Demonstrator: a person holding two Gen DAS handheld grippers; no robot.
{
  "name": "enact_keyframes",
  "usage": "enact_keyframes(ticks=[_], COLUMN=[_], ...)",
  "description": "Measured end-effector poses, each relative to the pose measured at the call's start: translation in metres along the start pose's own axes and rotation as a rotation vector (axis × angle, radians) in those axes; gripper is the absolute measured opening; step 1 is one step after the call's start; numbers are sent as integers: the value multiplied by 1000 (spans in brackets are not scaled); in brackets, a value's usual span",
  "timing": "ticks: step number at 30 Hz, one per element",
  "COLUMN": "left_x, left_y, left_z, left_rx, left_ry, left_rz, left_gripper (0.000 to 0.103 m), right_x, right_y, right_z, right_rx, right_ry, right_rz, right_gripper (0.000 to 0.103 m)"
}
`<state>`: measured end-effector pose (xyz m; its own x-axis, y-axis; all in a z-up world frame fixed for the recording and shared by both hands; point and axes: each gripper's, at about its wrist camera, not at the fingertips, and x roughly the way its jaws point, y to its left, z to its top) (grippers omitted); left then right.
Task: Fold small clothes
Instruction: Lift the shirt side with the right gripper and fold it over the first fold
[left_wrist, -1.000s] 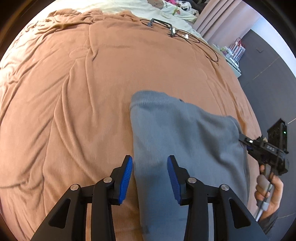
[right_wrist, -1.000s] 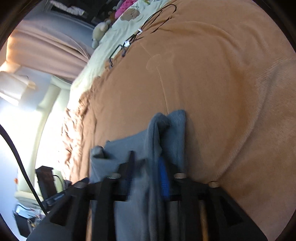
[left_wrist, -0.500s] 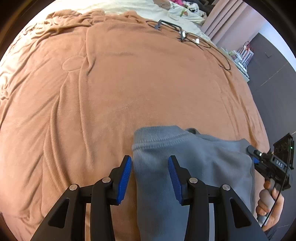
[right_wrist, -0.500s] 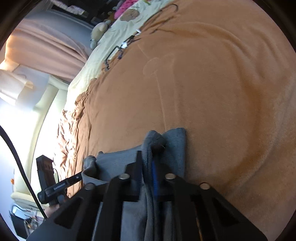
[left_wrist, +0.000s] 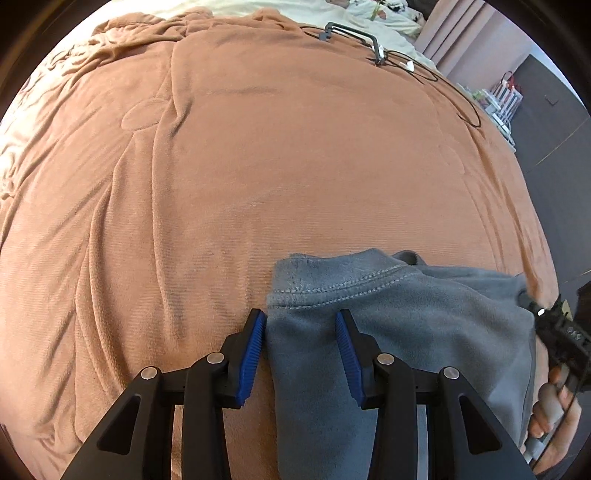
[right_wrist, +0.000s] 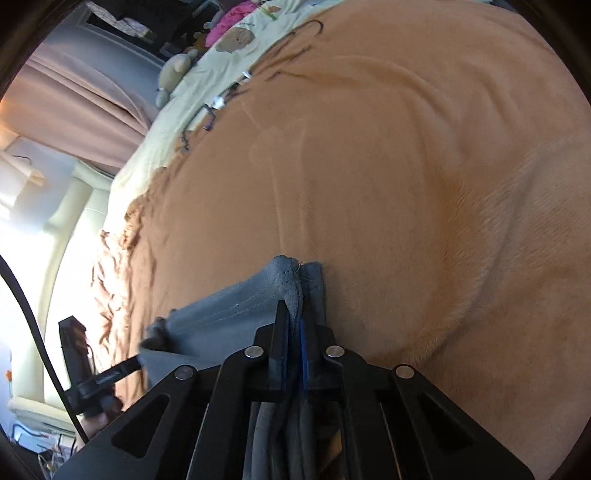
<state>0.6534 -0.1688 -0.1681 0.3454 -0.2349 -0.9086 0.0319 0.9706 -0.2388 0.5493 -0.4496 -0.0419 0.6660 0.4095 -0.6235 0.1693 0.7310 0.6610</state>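
Note:
A grey fleece garment (left_wrist: 406, 332) lies on the brown blanket (left_wrist: 295, 147), its stitched hem facing away from me. My left gripper (left_wrist: 300, 332) hovers open over the garment's left corner, with cloth lying between its blue pads (left_wrist: 255, 343) but not pinched. In the right wrist view the garment (right_wrist: 229, 310) is bunched into a fold. My right gripper (right_wrist: 293, 314) is pinched on that fold, and its jaws are opening slightly with the cloth still between them. The right gripper (left_wrist: 533, 310) also shows at the garment's right corner, and the left gripper (right_wrist: 155, 332) at the far corner.
A black cable and metal hanger (left_wrist: 351, 33) lie at the blanket's far edge, with a cream sheet and a plush toy (right_wrist: 173, 70) beyond. Curtains (right_wrist: 74, 103) hang behind. A person's hand (left_wrist: 550, 413) grips the right tool's handle. The blanket ahead is wide and wrinkled.
The right gripper's jaws closed on the fold of grey cloth. The left gripper slid back and lower along the garment, so its hem now sits just beyond the pads.

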Motion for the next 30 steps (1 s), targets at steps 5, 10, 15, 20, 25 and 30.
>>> enact_keyframes(ticks=[5,10,15,20,25,30], left_x=[-7,-16,-23,-28,-28,-21], left_y=[-12,-12,-12,-10,-13,-14], left_z=[-3,-8,-17,-25,-32,-30], left_rx=[46,38,45,39,57,44], left_ry=[11,11,6,4,8,10], left_rz=[5,-9,-3,-9,-12,-5], left_gripper=[43,43,43,43,43,43], right_x=[-45,-61,-70,-53,-38,-33], right_y=[6,2,6,4,-2,-14], right_z=[-2,-25,-37,-34,-19,-16], right_rx=[-28,-47,-118,-129,-96,-44], right_ry=[-82,-23,1,65,79,106], right_rz=[31,89,107,118,90,107], right_gripper=[76,76,52,45,45,45])
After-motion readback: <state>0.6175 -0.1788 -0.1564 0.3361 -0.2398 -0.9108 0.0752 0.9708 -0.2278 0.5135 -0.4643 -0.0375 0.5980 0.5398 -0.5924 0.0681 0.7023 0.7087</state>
